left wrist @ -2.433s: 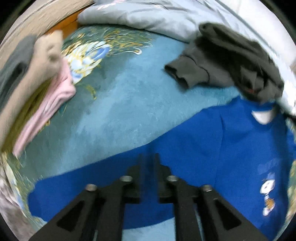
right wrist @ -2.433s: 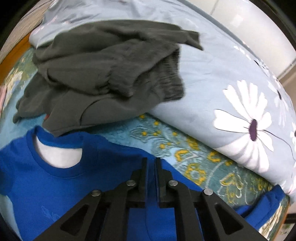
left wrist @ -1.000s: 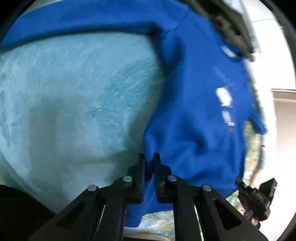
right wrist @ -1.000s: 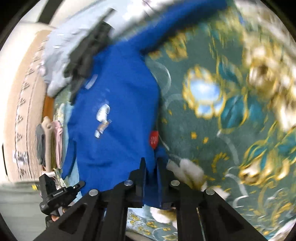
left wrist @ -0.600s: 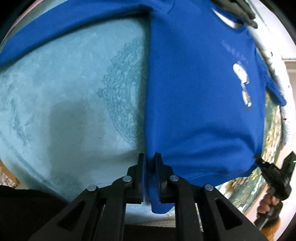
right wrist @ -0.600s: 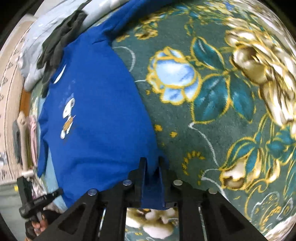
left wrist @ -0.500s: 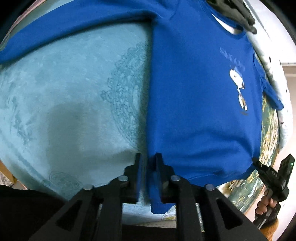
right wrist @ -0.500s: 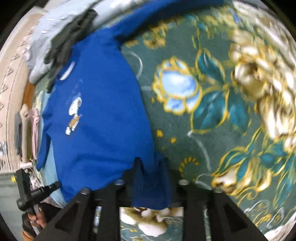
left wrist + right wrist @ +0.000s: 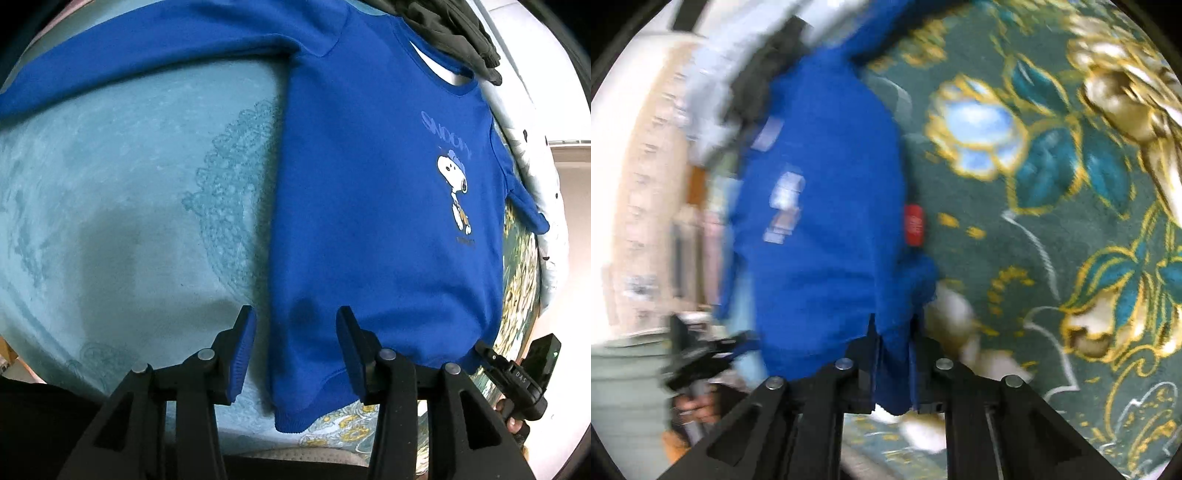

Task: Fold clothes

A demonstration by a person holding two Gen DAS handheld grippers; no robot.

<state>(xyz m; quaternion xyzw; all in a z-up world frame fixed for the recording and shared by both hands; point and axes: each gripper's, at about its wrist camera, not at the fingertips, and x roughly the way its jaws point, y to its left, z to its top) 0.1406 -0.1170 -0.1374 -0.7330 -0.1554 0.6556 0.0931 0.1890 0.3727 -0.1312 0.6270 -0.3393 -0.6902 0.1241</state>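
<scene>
A blue sweatshirt with a cartoon dog print lies spread flat, front up, on the bed, one long sleeve stretched to the far left. My left gripper is open, its jaws wide on either side of the hem's left corner, which lies loose between them. In the blurred right wrist view the same sweatshirt shows, and my right gripper has its jaws slightly parted with the hem's other corner still between them. The right gripper also shows in the left wrist view at the hem's right end.
A light blue bedspread with a green and gold floral border covers the bed. A dark grey garment lies past the collar, by a pale flowered quilt. A stack of folded clothes shows blurred at the far side.
Both grippers pulled the sweatshirt flat by its hem. My left gripper has opened and let the hem go. My right gripper's jaws have begun to part and that view is in motion.
</scene>
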